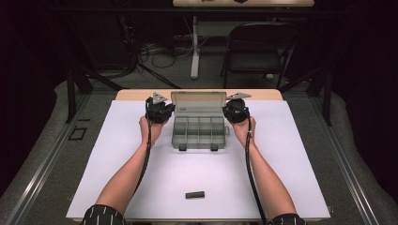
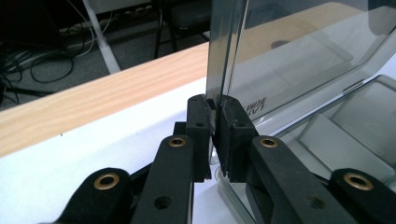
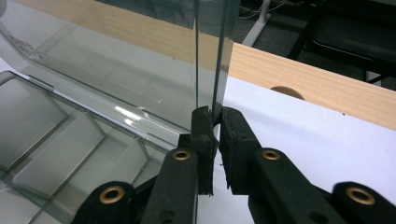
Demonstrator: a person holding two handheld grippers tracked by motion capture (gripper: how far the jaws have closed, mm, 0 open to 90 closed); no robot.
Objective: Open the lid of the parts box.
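Note:
A clear grey compartment box (image 1: pixel 198 133) sits on the white mat, its lid (image 1: pixel 198 103) standing upright at the back. My left gripper (image 1: pixel 160 110) is shut on the lid's left edge (image 2: pixel 218 70); its black pads (image 2: pixel 233 126) pinch the thin plastic from both sides. My right gripper (image 1: pixel 236 111) is shut on the lid's right edge (image 3: pixel 215 56), near the lid's bottom. The box's empty compartments (image 3: pixel 70 154) lie open below the lid (image 3: pixel 116 60). A small black block (image 1: pixel 195 194) lies on the mat near the front edge.
The white mat (image 1: pixel 117 154) covers a wooden table (image 1: pixel 136 94) whose bare strip runs behind the box. A black folding chair (image 1: pixel 260 44) and a white table leg (image 1: pixel 194 47) with cables stand beyond on the floor.

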